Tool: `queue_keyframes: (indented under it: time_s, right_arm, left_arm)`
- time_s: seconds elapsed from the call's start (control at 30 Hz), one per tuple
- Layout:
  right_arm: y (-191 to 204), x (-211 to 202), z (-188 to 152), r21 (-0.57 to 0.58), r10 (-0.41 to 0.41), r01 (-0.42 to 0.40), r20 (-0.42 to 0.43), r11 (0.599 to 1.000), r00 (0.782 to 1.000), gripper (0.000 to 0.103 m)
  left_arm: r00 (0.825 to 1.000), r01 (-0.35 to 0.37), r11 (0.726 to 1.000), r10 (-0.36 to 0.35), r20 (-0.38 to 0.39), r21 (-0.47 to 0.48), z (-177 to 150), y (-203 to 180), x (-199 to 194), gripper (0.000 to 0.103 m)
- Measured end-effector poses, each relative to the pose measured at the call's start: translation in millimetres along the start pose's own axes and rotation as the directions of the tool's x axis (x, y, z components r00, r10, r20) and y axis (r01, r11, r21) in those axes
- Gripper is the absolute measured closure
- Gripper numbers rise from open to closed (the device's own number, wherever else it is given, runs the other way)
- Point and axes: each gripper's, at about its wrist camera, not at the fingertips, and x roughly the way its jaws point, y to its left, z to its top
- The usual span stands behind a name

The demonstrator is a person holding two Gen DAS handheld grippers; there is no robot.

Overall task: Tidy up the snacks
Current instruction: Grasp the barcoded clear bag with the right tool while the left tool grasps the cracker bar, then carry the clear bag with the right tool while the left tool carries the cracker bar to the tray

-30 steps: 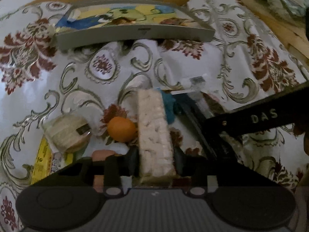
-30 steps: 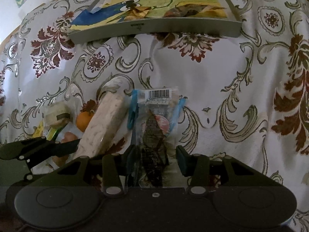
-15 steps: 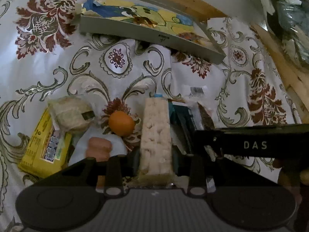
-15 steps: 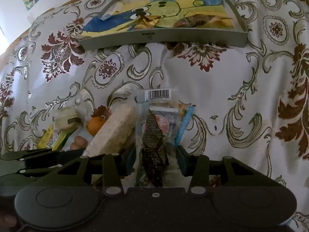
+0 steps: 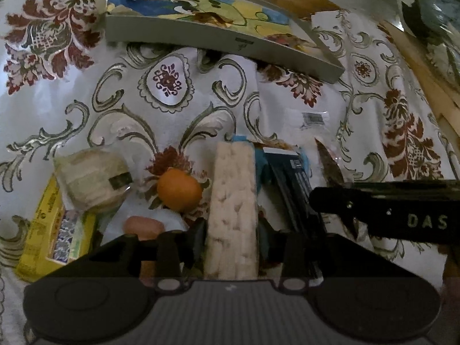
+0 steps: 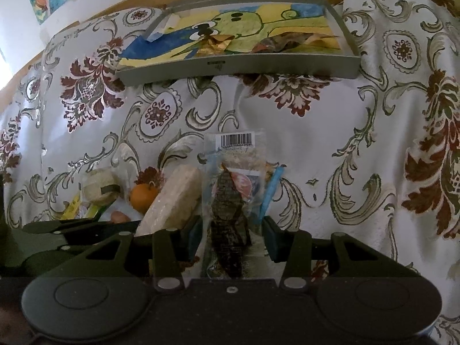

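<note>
A long pack of pale puffed rice cakes (image 5: 233,210) stands between the fingers of my left gripper (image 5: 231,241), which is shut on it. My right gripper (image 6: 233,238) is shut on a clear bag (image 6: 231,201) with a barcode and a dark dried piece inside. A grey tray (image 5: 224,43) lined with a cartoon drawing lies at the far side of the cloth; it also shows in the right wrist view (image 6: 238,69). The right gripper's body (image 5: 388,210) crosses the left view at the right.
On the patterned cloth beside the rice cakes lie an orange (image 5: 179,189), a round wrapped rice cake pack (image 5: 92,178), a yellow pack (image 5: 49,230), a pink piece (image 5: 142,225) and a dark blue pack (image 5: 290,184). A wooden edge (image 6: 143,3) runs behind the tray.
Both grippers keep their hold. The left view has swung left, bringing the yellow pack into sight. In the right view the tray sits lower and larger.
</note>
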Motion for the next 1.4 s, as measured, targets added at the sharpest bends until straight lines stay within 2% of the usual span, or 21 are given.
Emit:
queue_keyframes:
  time_s: [0.13, 0.5, 0.8, 0.93, 1.07, 1.2, 1.4]
  right_arm:
    - [0.0, -2.5, 0.9, 0.001, -0.001, 0.001, 0.020, 1.000, 1.000, 0.056]
    - [1.8, -12.8, 4.7, -0.009, 0.007, -0.006, 0.094, 1.000, 0.996, 0.056]
    - [-1.7, -29.4, 21.6, -0.012, 0.001, 0.002, 0.238, 1.000, 0.971, 0.056]
    - [-10.4, -31.6, 36.6, -0.005, -0.002, 0.004, 0.298, 1.000, 0.954, 0.056]
    - [-26.6, -32.3, 58.1, 0.027, -0.012, 0.002, 0.372, 1.000, 0.928, 0.056]
    - [-41.6, -28.0, 79.3, 0.058, -0.043, 0.020, 0.441, 0.998, 0.897, 0.056]
    - [-59.6, -12.2, 106.6, 0.112, -0.068, 0.013, 0.501, 0.994, 0.863, 0.056]
  left_arm:
    - [1.000, -0.002, 1.000, 0.002, 0.002, -0.003, -0.7, -2.4, -0.9, 0.066]
    - [0.996, 0.054, 0.997, -0.049, 0.080, -0.062, -5.7, -3.8, -32.0, 0.067]
    - [0.980, 0.032, 0.998, -0.019, 0.200, -0.061, 8.6, -5.6, -50.1, 0.067]
    - [0.970, 0.009, 0.999, 0.004, 0.243, -0.052, 30.7, -6.6, -56.0, 0.067]
    - [0.958, 0.002, 0.997, 0.020, 0.285, -0.077, 65.0, -7.3, -56.2, 0.067]
    - [0.941, -0.022, 0.997, 0.047, 0.336, -0.081, 101.3, -13.9, -51.4, 0.067]
    - [0.913, -0.071, 0.992, 0.106, 0.394, -0.102, 153.9, -25.1, -33.9, 0.067]
